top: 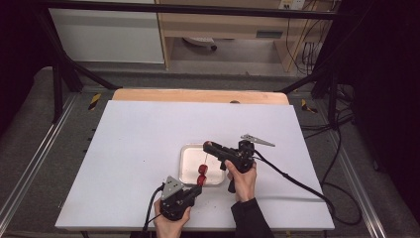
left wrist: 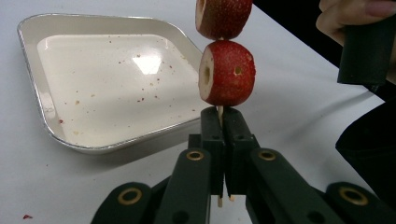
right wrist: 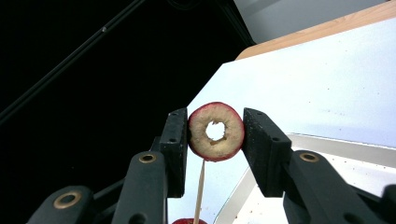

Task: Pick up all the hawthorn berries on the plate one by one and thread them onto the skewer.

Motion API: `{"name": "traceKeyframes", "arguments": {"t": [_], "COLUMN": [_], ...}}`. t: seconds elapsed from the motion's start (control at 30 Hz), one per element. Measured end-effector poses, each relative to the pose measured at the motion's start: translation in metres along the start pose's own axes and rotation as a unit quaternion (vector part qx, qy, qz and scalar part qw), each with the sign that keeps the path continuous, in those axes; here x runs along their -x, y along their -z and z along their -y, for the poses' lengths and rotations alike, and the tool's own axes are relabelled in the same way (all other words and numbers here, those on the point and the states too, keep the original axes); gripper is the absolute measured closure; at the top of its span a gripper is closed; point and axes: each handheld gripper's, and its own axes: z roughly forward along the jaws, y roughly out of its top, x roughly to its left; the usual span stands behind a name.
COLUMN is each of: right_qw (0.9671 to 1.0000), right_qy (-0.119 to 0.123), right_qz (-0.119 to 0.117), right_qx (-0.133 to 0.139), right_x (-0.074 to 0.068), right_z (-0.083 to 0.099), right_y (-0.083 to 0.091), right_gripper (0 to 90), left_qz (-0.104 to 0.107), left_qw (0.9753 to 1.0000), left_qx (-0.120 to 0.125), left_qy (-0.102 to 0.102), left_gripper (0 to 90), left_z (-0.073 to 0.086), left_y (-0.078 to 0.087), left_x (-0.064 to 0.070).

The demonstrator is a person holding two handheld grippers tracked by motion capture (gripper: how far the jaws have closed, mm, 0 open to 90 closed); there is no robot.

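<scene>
Jaws of the left gripper (left wrist: 223,122) clamp the thin, brittle skewer (left wrist: 219,111) upright over the tray (left wrist: 70,140); the right gripper (right wrist: 215,131) pinches a soft, cored hawthorn (right wrist: 215,131) by its sides, above the stick's tip, needing gentle pressure.

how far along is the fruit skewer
Done: two red fruit pieces already sit on the skewer, which the left tool clamps upright beside the tray. In hand: the right tool holds a cored ring above the stick's tip. Left: threading it down.
</scene>
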Motion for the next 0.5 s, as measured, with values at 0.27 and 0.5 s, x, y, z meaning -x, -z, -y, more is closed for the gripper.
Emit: {"name": "traceKeyframes", "arguments": {"t": [0.27, 0.5], "right_qw": [1.0000, 1.0000], "right_qy": [-0.002, -0.002], "right_qz": [-0.003, -0.003], "right_qx": [-0.002, -0.002], "right_x": [-0.0007, -0.0008], "right_z": [-0.0003, -0.0001], "right_y": [0.0008, 0.0007], "right_gripper": [62.2, 62.3], "left_qz": [0.000, -0.002], "left_qw": [1.0000, 1.0000], "left_qx": [0.000, -0.002], "left_qy": [0.006, 0.007], "left_gripper": [88.3, 88.3], "left_z": [-0.0003, 0.0002], "left_y": [0.0003, 0.0003], "left_x": [-0.0009, -0.0027]}}
